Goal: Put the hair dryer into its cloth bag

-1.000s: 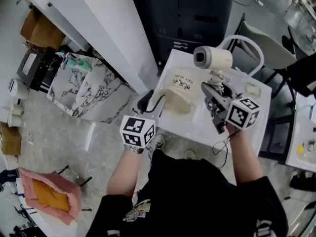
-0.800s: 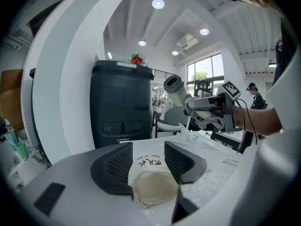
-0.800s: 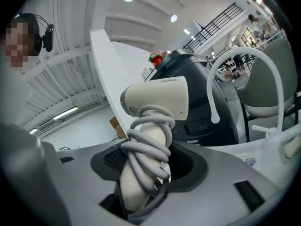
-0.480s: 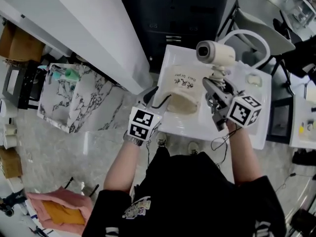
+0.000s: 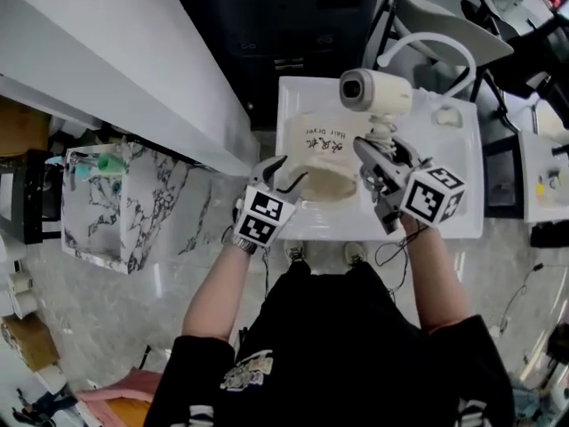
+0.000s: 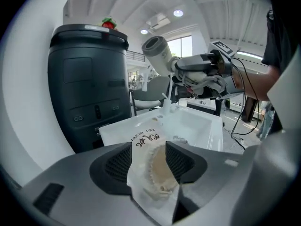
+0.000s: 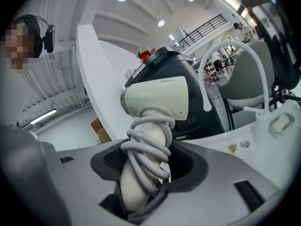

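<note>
The person stands at the near edge of a white table (image 5: 464,154) with 1 gripper in each hand. The bag (image 5: 322,148) lies flat on the table's left half, its printed side up and its gathered mouth turned toward the near edge. The left gripper (image 5: 283,173) reaches over the table's near-left edge to that mouth. Its 2 jaws have just been opening and now stand wide apart, with the puckered rim of the bag lying loose between the pads rather than pinched. The right gripper (image 5: 379,151) hovers above the table's middle and is clenched on the handle of the dryer (image 5: 377,91), 1 pad on each side. The dryer is in the air above the table, just past the bag's far end. Its cream barrel sits across the top of the handle, and its round end faces the table's left side. The grey cord (image 7: 146,145) is wound in several loops round the handle and passes between the jaws with it. A small white object (image 5: 447,114) rests on the table's far-right part; what it is cannot be told. Beyond the table's far edge stands a dark cabinet (image 5: 293,20), and a chair (image 5: 444,20) stands past the far-right corner. To the table's left, on the floor, sits a marble-patterned box (image 5: 133,205).
</note>
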`<state>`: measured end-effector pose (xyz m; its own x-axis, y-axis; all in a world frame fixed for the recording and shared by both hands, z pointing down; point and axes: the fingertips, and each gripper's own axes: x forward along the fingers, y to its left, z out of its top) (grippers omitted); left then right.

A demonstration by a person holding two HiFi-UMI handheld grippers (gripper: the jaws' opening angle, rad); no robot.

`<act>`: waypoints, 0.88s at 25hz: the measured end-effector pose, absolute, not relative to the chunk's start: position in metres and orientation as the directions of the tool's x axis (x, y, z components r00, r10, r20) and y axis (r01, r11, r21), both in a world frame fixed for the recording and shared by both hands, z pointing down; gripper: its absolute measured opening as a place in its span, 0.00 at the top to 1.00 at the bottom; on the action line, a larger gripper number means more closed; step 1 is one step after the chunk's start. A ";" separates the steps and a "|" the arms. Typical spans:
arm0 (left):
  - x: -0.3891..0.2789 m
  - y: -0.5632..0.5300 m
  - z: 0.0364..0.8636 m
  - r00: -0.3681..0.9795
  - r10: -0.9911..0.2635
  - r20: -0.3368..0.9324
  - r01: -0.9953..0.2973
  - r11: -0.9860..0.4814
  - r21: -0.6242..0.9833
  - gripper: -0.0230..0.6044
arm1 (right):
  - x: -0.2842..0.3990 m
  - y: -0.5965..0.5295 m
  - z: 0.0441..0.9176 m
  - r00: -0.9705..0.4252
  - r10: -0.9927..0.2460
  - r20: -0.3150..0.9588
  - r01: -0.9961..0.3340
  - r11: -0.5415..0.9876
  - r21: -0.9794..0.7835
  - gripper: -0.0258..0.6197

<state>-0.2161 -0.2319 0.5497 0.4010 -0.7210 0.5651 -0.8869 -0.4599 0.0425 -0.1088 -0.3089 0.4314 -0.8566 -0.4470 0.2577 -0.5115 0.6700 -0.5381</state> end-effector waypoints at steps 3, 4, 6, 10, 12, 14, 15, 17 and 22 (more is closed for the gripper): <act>-0.213 -0.236 0.563 0.444 -0.678 0.586 -0.855 -0.516 0.051 0.62 | -0.109 -0.305 0.437 -0.836 -0.479 0.269 -0.542 0.643 -0.541 0.60; -0.212 -0.237 0.567 0.456 -0.664 0.592 -0.845 -0.532 0.053 0.62 | -0.109 -0.304 0.439 -0.829 -0.488 0.273 -0.552 0.633 -0.543 0.60; -0.211 -0.240 0.575 0.474 -0.641 0.604 -0.827 -0.560 0.055 0.62 | -0.108 -0.302 0.443 -0.815 -0.507 0.281 -0.570 0.615 -0.544 0.60; -0.208 -0.244 0.587 0.501 -0.601 0.623 -0.795 -0.604 0.057 0.62 | -0.104 -0.296 0.452 -0.789 -0.535 0.302 -0.603 0.580 -0.548 0.60; -0.206 -0.246 0.592 0.511 -0.584 0.631 -0.781 -0.622 0.056 0.62 | -0.103 -0.294 0.456 -0.779 -0.545 0.309 -0.614 0.565 -0.552 0.60; -0.205 -0.248 0.595 0.521 -0.567 0.638 -0.767 -0.639 0.058 0.63 | -0.101 -0.291 0.460 -0.769 -0.553 0.320 -0.626 0.549 -0.555 0.60; -0.204 -0.249 0.597 0.527 -0.559 0.640 -0.760 -0.647 0.061 0.63 | -0.100 -0.289 0.463 -0.764 -0.557 0.327 -0.631 0.540 -0.557 0.60; -0.202 -0.249 0.601 0.537 -0.543 0.645 -0.748 -0.660 0.068 0.63 | -0.098 -0.286 0.469 -0.754 -0.562 0.340 -0.642 0.520 -0.563 0.60; -0.200 -0.250 0.610 0.545 -0.519 0.658 -0.730 -0.680 0.068 0.66 | -0.094 -0.275 0.484 -0.741 -0.560 0.371 -0.656 0.487 -0.577 0.60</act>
<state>-0.2001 -0.2497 0.6098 0.5451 -0.5190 0.6584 -0.7301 -0.6799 0.0684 -0.0944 -0.2749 0.4837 -0.7411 -0.5598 0.3707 -0.6561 0.4868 -0.5766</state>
